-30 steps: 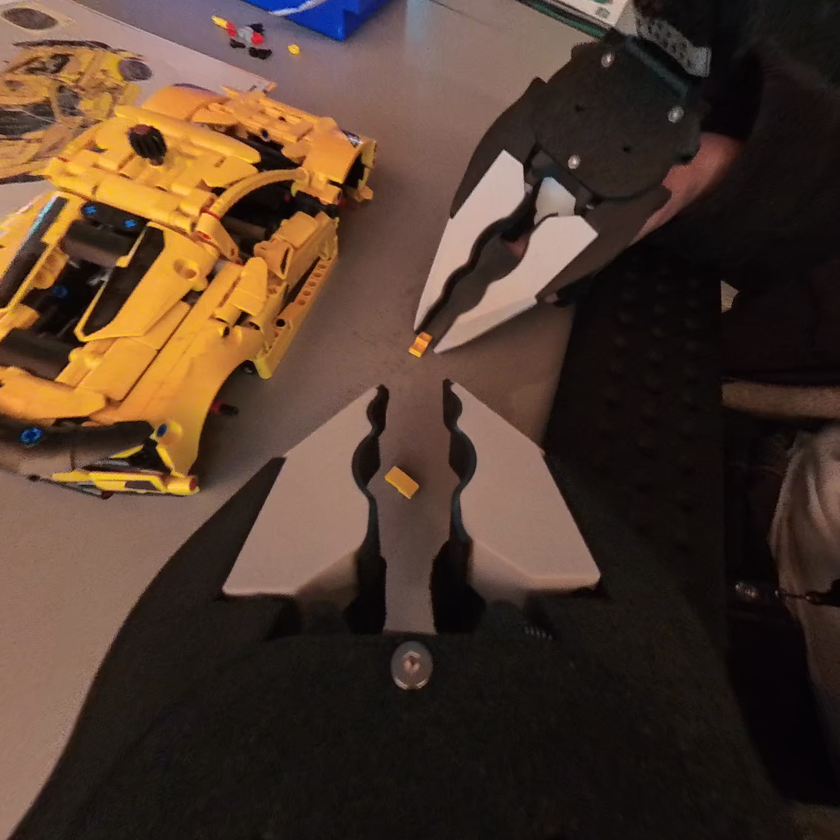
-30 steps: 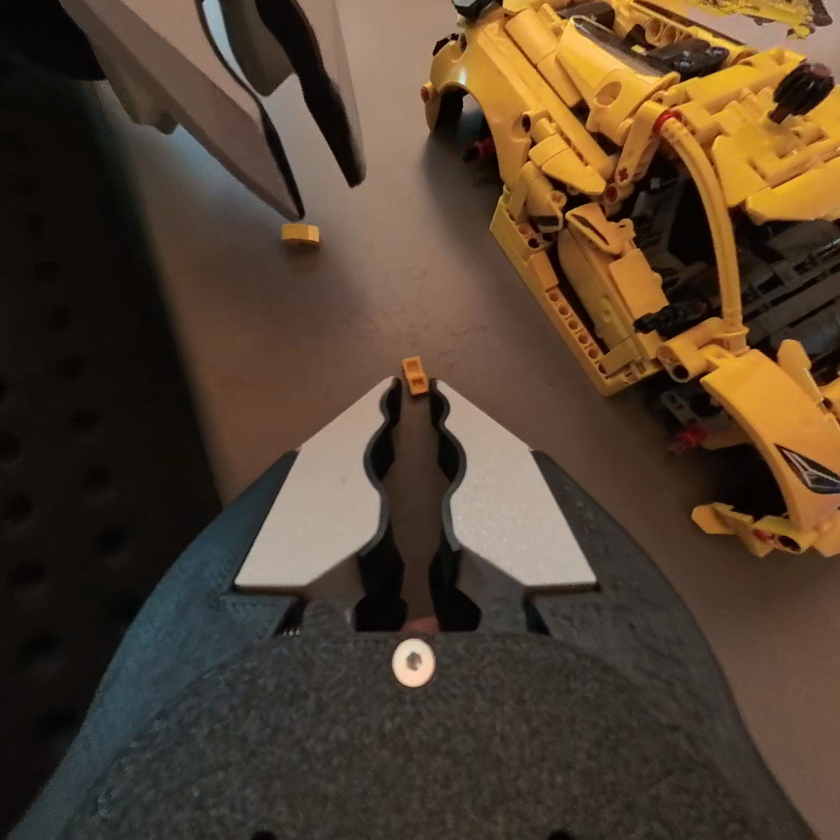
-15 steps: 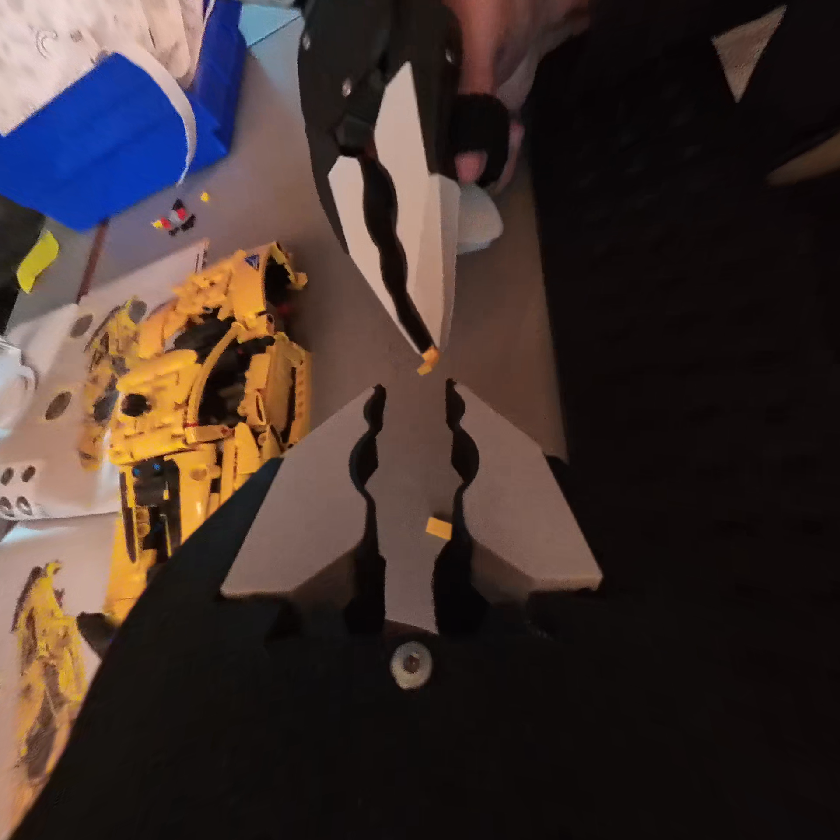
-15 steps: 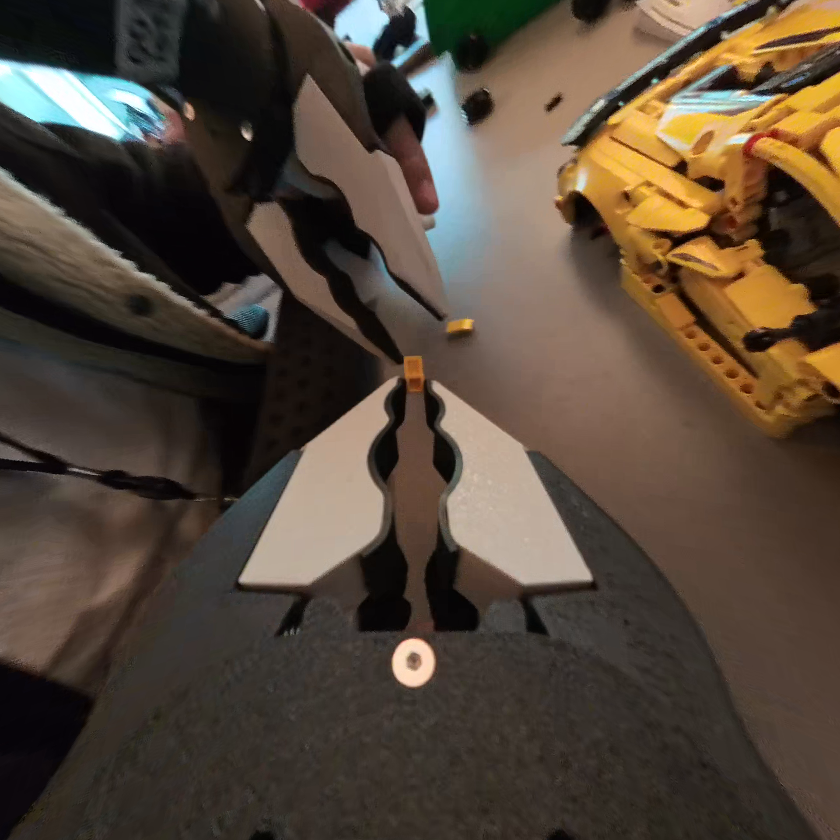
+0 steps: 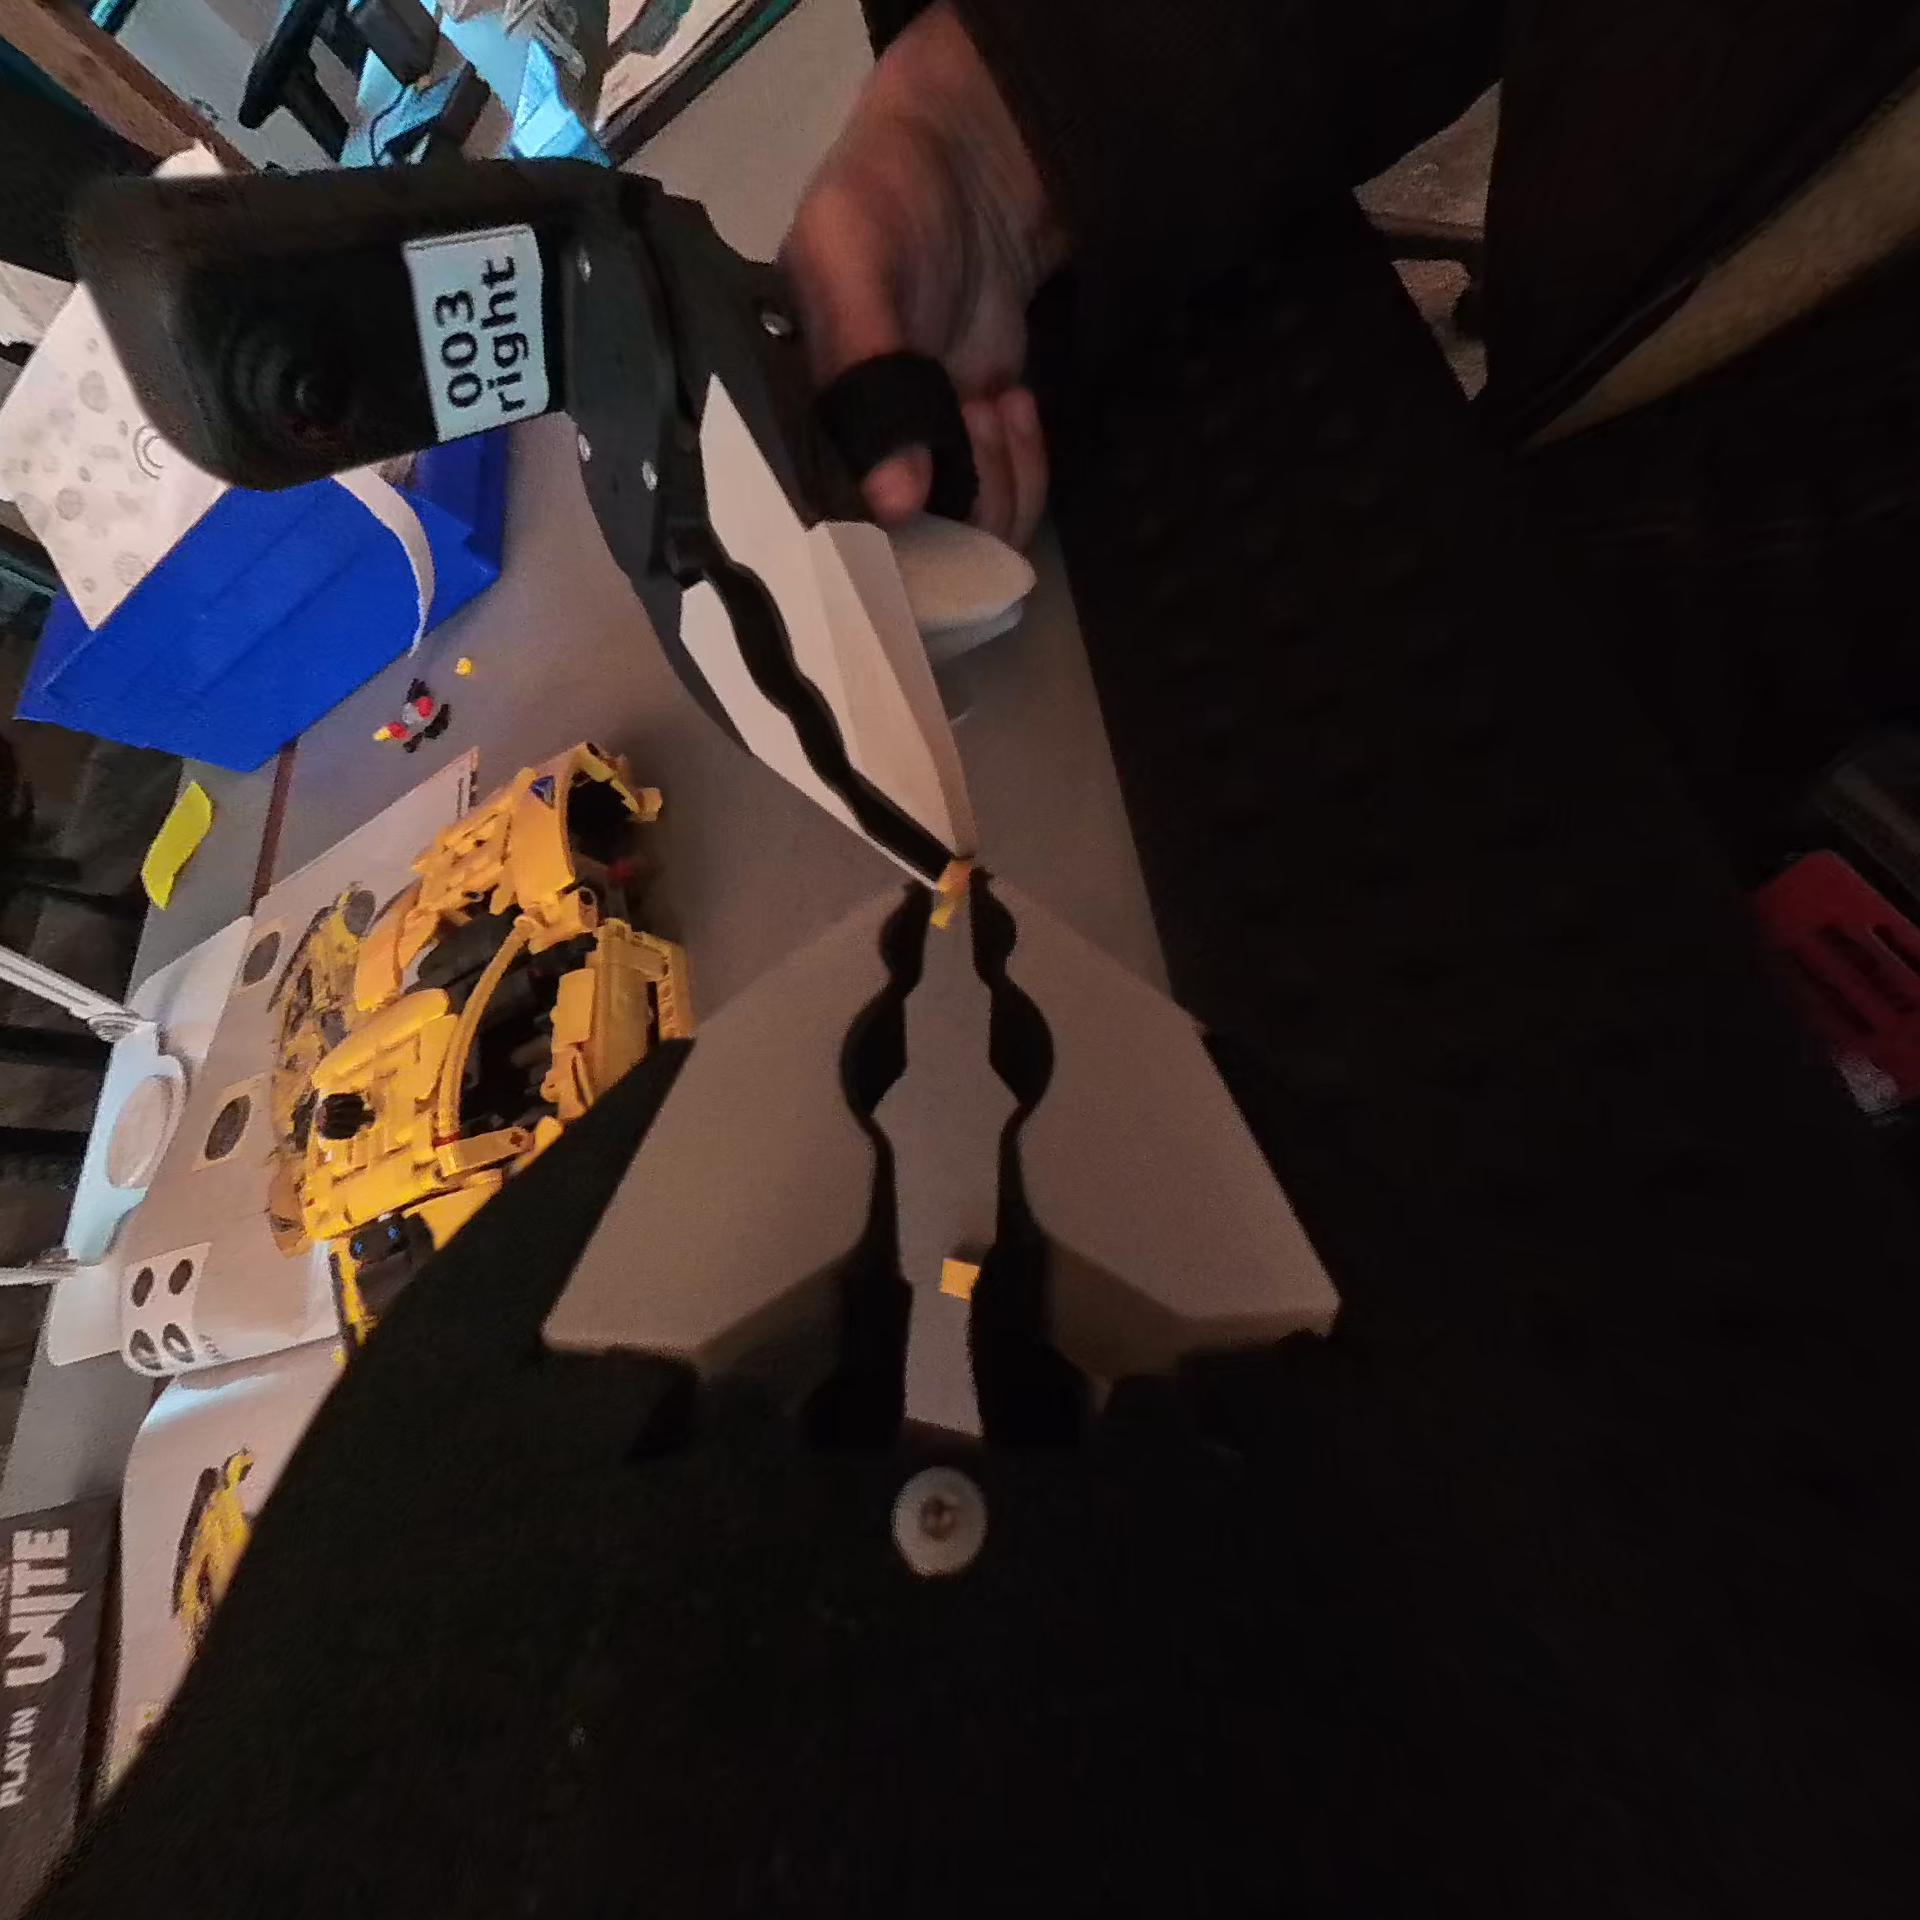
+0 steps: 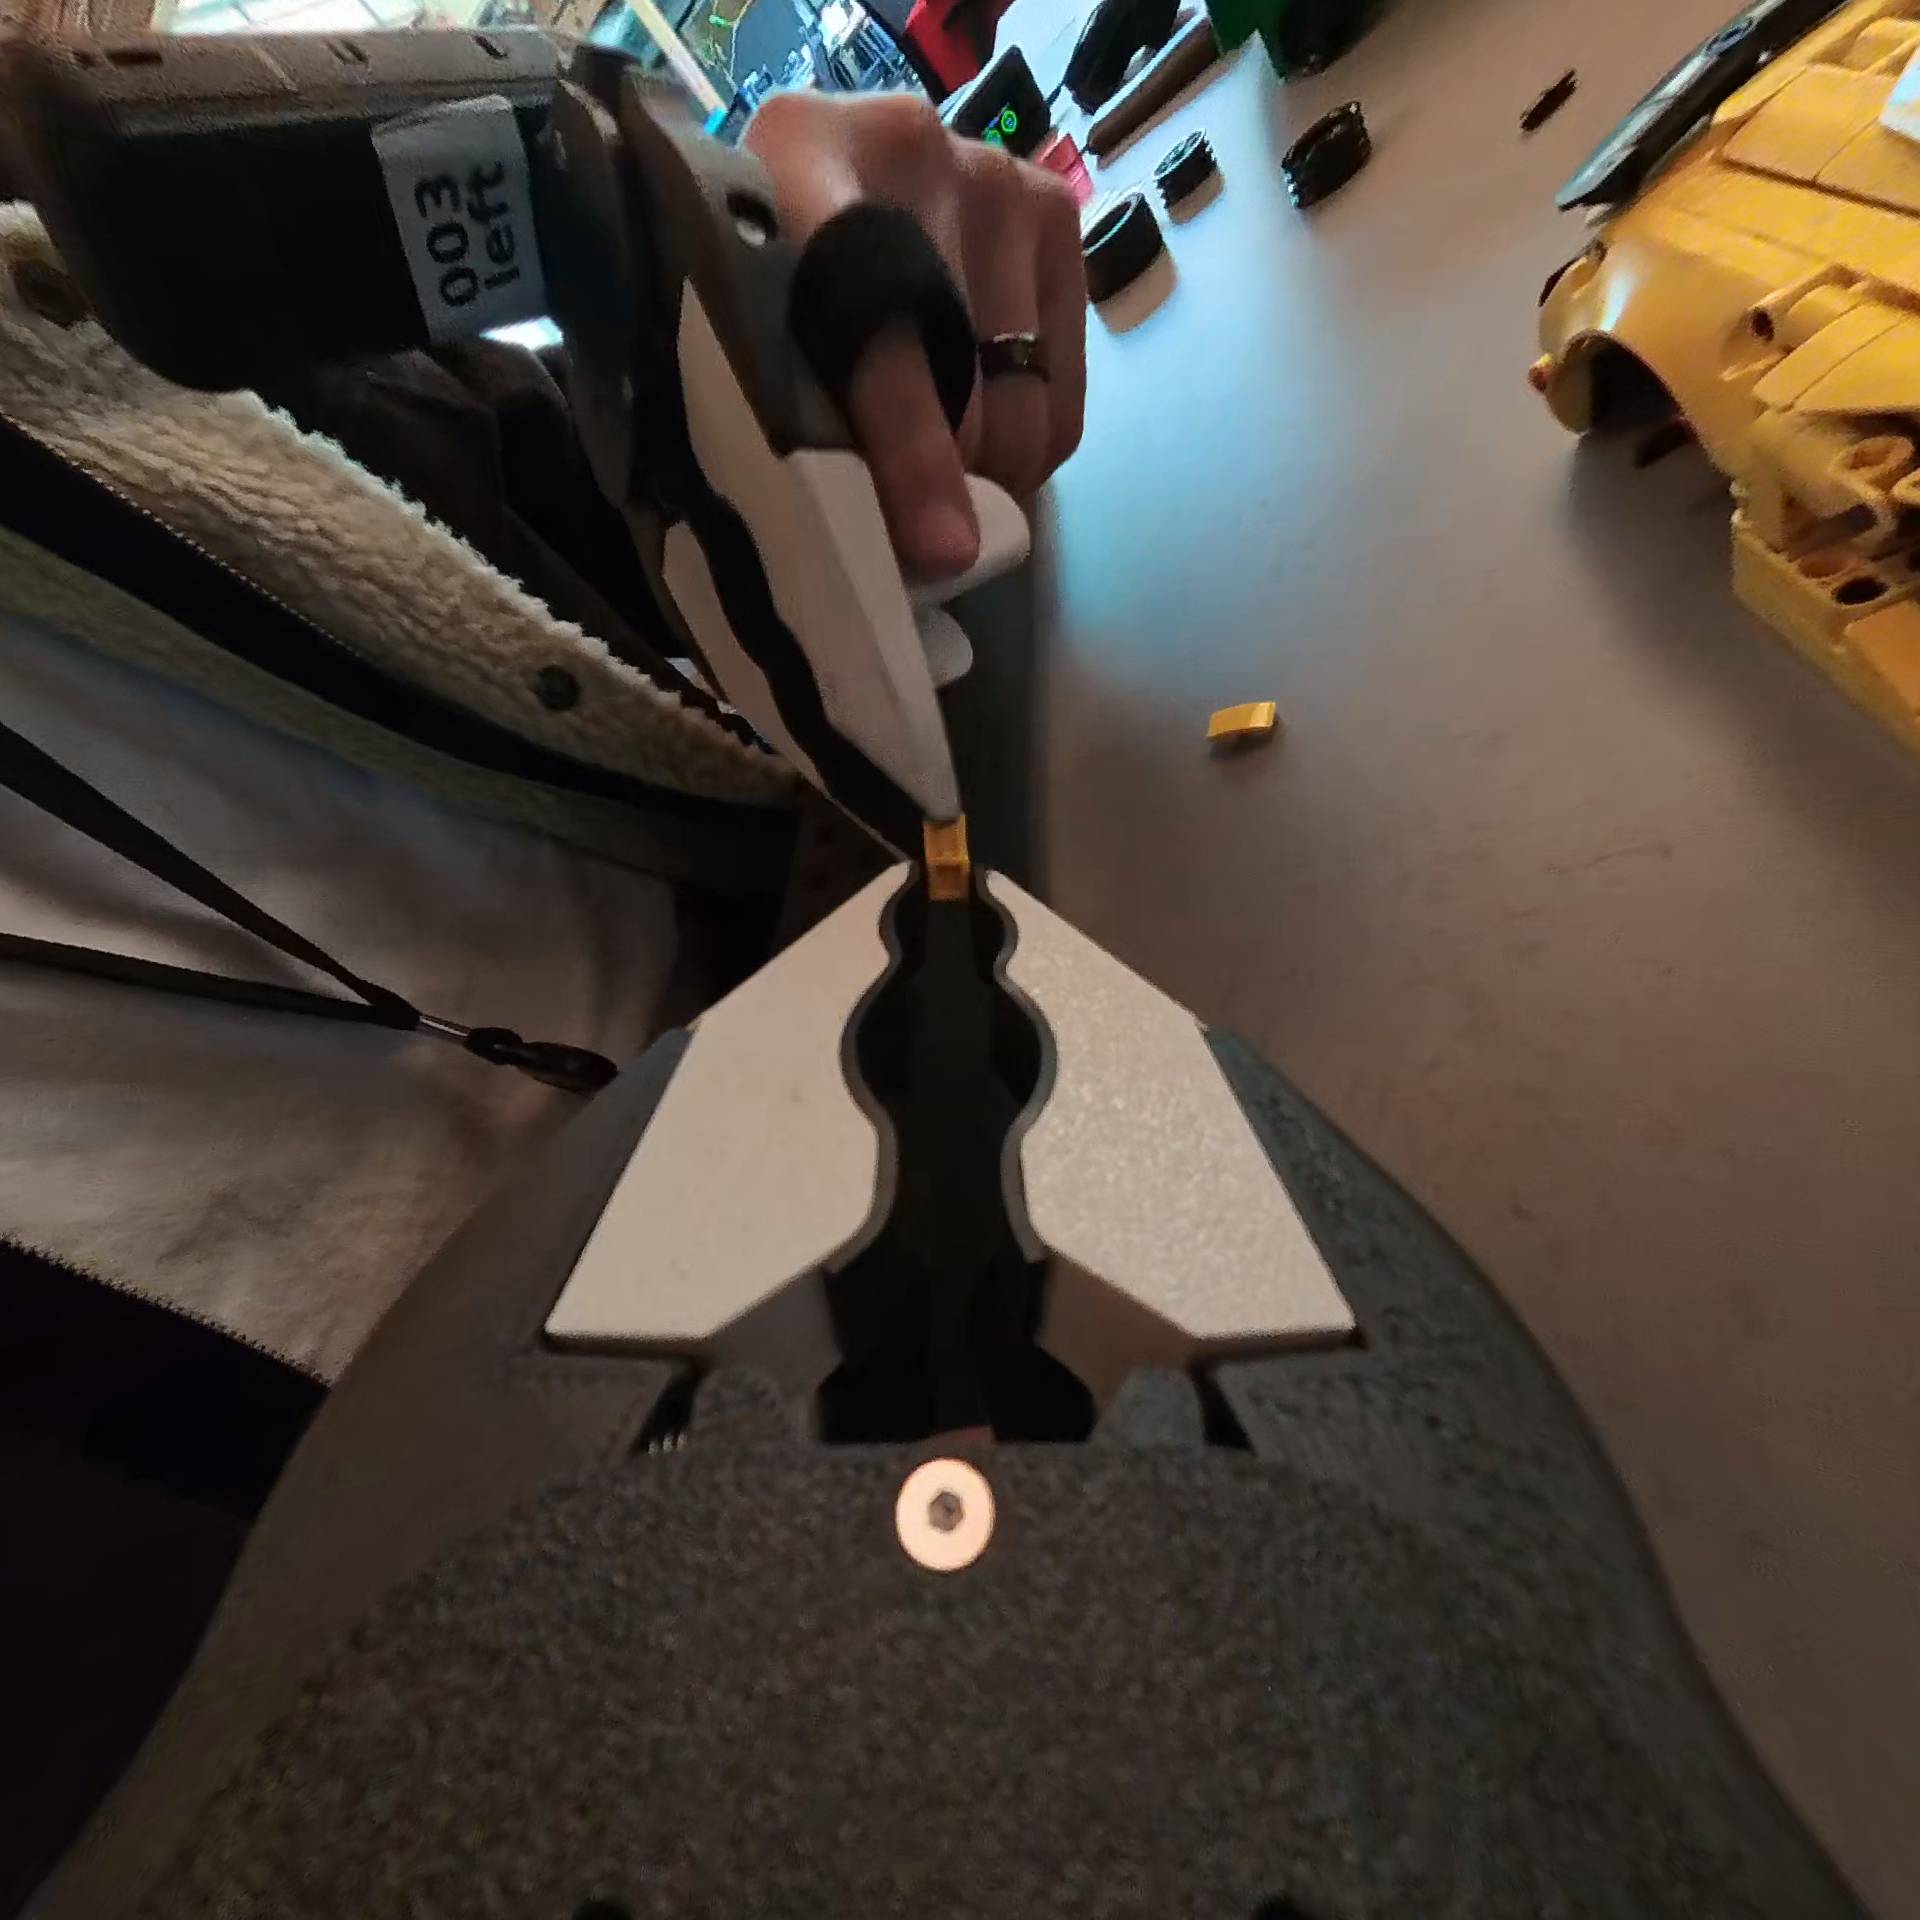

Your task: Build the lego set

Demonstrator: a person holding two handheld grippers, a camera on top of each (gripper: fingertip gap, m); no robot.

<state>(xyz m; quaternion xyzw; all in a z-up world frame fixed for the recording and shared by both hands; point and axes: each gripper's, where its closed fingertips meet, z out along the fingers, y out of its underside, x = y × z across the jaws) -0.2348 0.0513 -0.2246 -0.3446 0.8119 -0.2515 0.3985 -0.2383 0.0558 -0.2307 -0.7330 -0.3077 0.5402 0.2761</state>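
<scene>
I see a white sticker (image 5: 476, 332) with writing on the black camera body of my right claw (image 6: 943, 883), and another white sticker (image 6: 457, 239) on my left claw (image 5: 945, 904). A dark box (image 5: 42, 1662) with white letters lies at the counter's (image 6: 1455, 935) edge.

My right claw is pinched tight on a tiny yellow piece (image 6: 945, 862), held up in the air above the counter. The left claw's tips sit on each side of that same piece with only a small gap. I cannot tell if they squeeze it.

A second little yellow piece (image 6: 1242, 720) lies flat on the counter, apart from both claws. The big yellow car (image 5: 468, 1018) sits farther off, near a blue bin (image 5: 260, 623).

Half a second ago my left claw was open wider and the held piece was just past its tips. Now the two claws meet tip to tip.
</scene>
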